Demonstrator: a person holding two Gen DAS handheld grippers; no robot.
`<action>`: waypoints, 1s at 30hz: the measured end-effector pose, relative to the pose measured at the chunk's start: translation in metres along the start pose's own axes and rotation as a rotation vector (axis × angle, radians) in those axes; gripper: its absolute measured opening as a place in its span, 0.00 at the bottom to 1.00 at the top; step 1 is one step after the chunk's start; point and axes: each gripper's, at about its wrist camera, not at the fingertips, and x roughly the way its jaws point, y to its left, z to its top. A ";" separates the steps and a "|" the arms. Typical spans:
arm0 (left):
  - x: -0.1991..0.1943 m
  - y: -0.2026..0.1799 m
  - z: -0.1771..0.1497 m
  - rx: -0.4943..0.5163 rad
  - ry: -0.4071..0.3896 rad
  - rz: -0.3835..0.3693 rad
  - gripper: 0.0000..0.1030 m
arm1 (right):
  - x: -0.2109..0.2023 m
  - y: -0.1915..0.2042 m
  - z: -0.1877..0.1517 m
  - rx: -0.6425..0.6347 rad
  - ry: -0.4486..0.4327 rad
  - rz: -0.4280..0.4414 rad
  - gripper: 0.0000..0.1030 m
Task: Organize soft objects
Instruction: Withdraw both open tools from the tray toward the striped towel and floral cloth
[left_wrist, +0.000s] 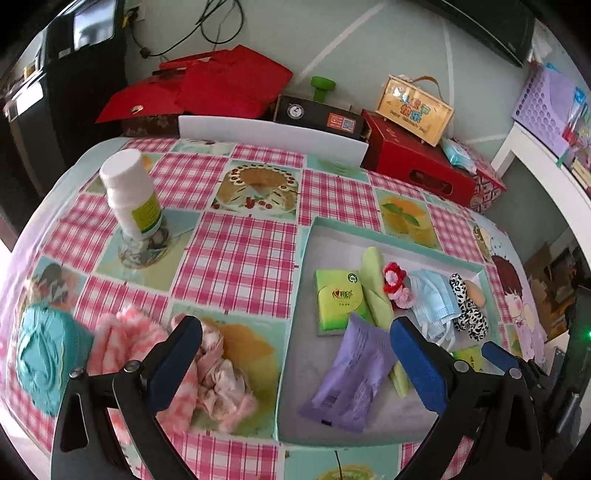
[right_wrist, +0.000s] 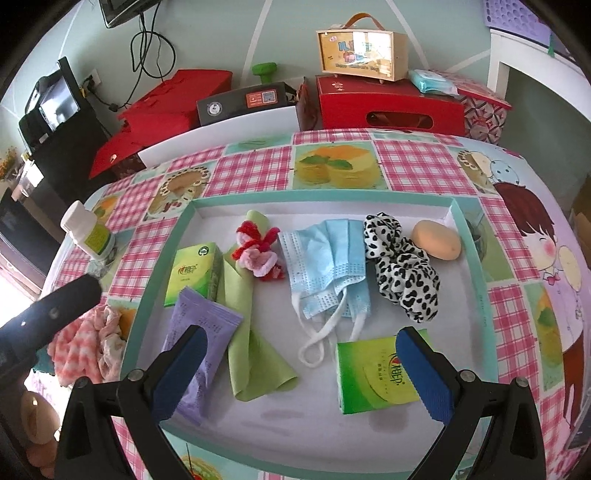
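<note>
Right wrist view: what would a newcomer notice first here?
Probably the shallow teal-edged tray full of soft things, above all the black-and-white spotted scrunchie at its right beside the blue face masks. Next, the pink fluffy cloth lying outside the tray on the checked tablecloth, at the left.

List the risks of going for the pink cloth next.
1. The pink cloth lies bunched outside the tray; the open left gripper may catch only a fold, so it trails.
2. The purple packet lies near the tray's left wall, where the cloth could land and bury it.
3. The white bottle stands nearby; a wide swing could tip it.
</note>
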 end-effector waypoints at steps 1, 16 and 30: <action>-0.003 0.002 -0.002 -0.006 -0.007 -0.004 0.99 | -0.001 -0.001 0.000 0.003 -0.002 0.002 1.00; -0.046 0.054 -0.032 -0.171 -0.089 0.004 0.99 | -0.013 0.007 0.003 0.055 -0.081 0.125 1.00; -0.056 0.094 -0.063 -0.235 -0.029 0.067 0.99 | -0.023 0.079 -0.008 -0.208 -0.128 0.199 1.00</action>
